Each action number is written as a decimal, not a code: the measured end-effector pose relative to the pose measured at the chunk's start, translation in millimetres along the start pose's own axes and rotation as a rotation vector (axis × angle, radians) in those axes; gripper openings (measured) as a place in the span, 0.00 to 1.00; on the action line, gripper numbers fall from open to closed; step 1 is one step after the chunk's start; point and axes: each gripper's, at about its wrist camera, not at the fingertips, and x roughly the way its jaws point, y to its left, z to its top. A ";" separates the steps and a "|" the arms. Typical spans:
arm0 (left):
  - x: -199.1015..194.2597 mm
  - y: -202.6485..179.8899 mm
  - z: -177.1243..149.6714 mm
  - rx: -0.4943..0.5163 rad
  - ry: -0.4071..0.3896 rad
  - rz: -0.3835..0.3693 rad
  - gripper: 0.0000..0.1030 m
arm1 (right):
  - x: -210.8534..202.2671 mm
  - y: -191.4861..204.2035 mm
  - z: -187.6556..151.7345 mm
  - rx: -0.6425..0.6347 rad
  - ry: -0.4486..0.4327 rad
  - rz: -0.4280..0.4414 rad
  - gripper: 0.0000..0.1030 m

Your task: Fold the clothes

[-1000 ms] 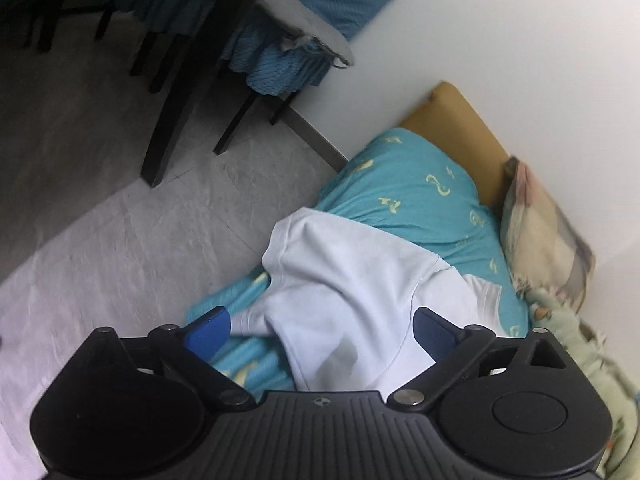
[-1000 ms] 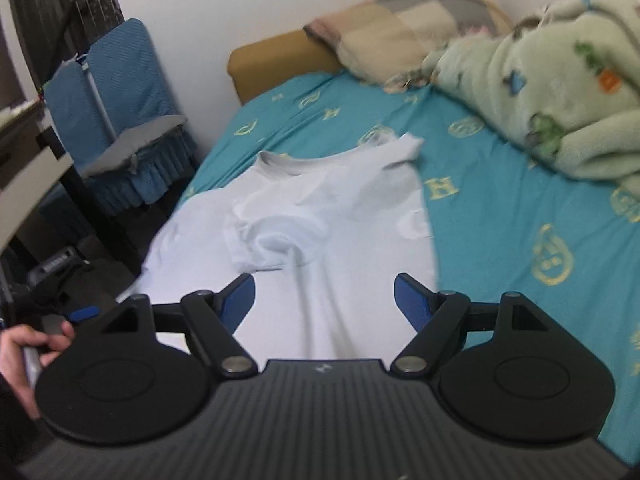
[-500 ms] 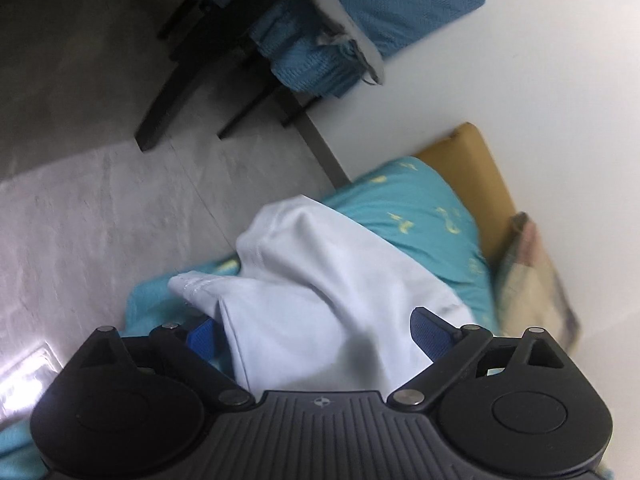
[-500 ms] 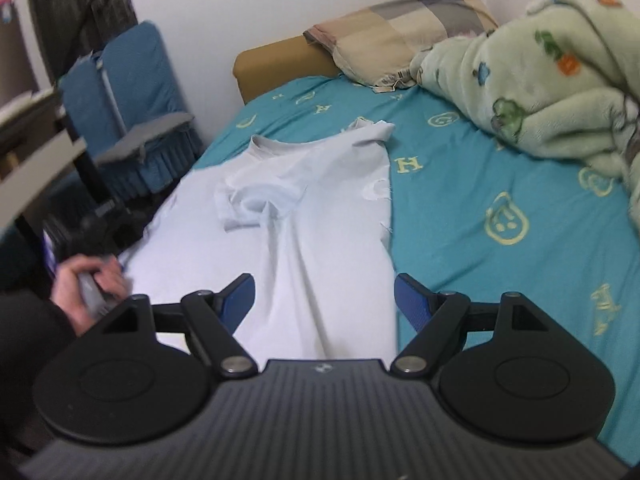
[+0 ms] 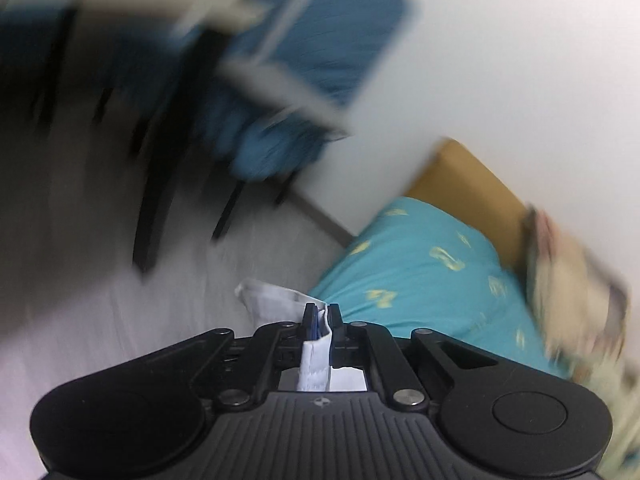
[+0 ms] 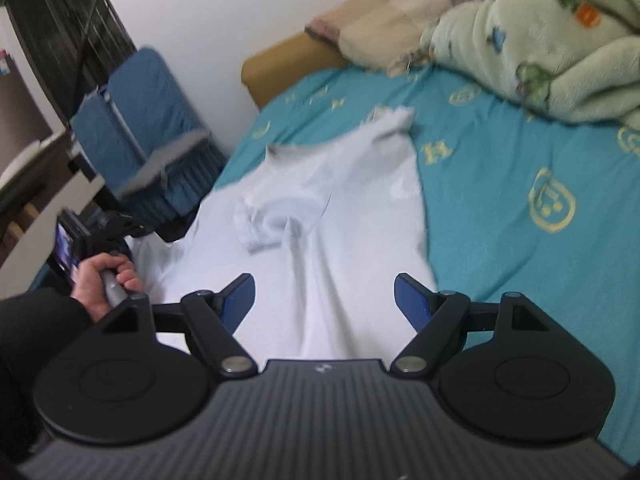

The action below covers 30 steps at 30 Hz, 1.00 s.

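Note:
A white T-shirt point(image 6: 332, 216) lies spread on the teal bed sheet point(image 6: 520, 168), with one sleeve bunched near its middle. My right gripper point(image 6: 324, 298) hovers open above the shirt's near end, its blue pads wide apart with cloth below them. In the left wrist view my left gripper point(image 5: 321, 320) is shut on a hemmed edge of the white T-shirt point(image 5: 276, 298), which sticks out past the fingertips over the bed's side. The right wrist view shows a hand point(image 6: 102, 280) holding the left gripper at the shirt's left edge.
A pale green blanket point(image 6: 540, 36) is heaped at the far right of the bed, with a checked pillow point(image 6: 400, 12) against the wall. A blue-covered chair point(image 6: 148, 136) and dark table legs point(image 5: 160, 200) stand on the grey floor beside the bed.
My left gripper has shut on the shirt's edge and swung fast, blurring its view. The right gripper stays open and has shifted a little over the shirt.

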 end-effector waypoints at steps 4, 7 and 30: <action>-31.4 -105.3 1.5 0.387 -0.040 -0.019 0.04 | -15.8 -11.8 2.7 0.045 -0.021 0.000 0.76; -52.2 -182.3 -17.0 0.565 -0.054 -0.088 0.04 | -26.6 -19.4 1.5 0.042 -0.038 -0.016 0.76; -167.5 -249.1 -158.3 0.571 0.153 -0.225 0.83 | -17.5 -60.2 6.0 0.047 -0.113 -0.068 0.76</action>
